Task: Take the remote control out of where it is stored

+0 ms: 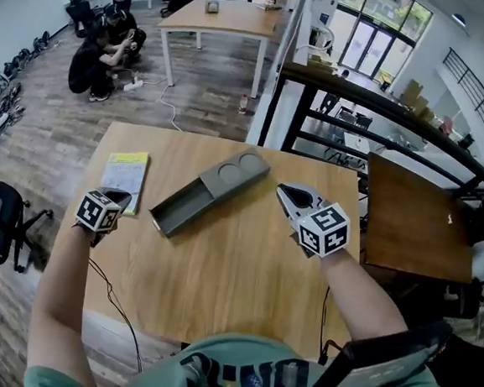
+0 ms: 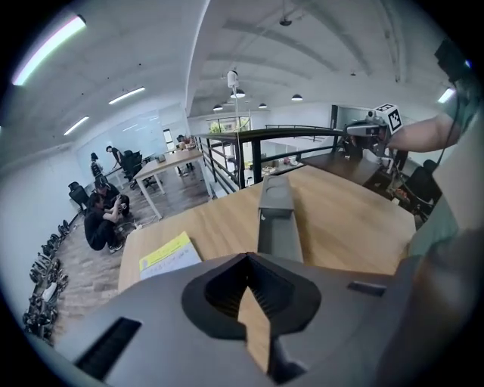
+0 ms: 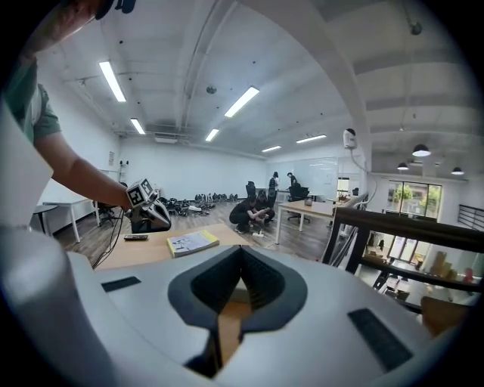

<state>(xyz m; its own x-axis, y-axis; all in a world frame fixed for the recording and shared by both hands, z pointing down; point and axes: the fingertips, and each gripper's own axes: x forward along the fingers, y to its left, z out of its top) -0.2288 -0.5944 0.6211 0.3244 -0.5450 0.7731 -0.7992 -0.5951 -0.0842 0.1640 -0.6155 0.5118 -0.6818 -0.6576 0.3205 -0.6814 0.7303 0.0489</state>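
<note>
A long grey storage box (image 1: 226,177) lies slantwise on the wooden table (image 1: 234,280), its drawer (image 1: 176,210) pulled out toward me and looking empty. The left gripper view looks along the same box (image 2: 276,215). In the right gripper view a small flat dark thing, likely the remote control (image 3: 136,237), lies on the table just under my left gripper (image 3: 153,215). It is hidden in the head view. My left gripper (image 1: 120,195) (image 2: 246,261) hovers at the table's left edge, shut and empty. Right of the box, my right gripper (image 1: 286,194) (image 3: 240,253) is shut with nothing in it.
A yellow and white booklet (image 1: 126,178) lies left of the box. A darker brown tabletop (image 1: 417,216) and a black railing (image 1: 384,112) stand close on the right. People crouch on the floor at the far left (image 1: 103,50). An office chair (image 1: 4,218) stands left of the table.
</note>
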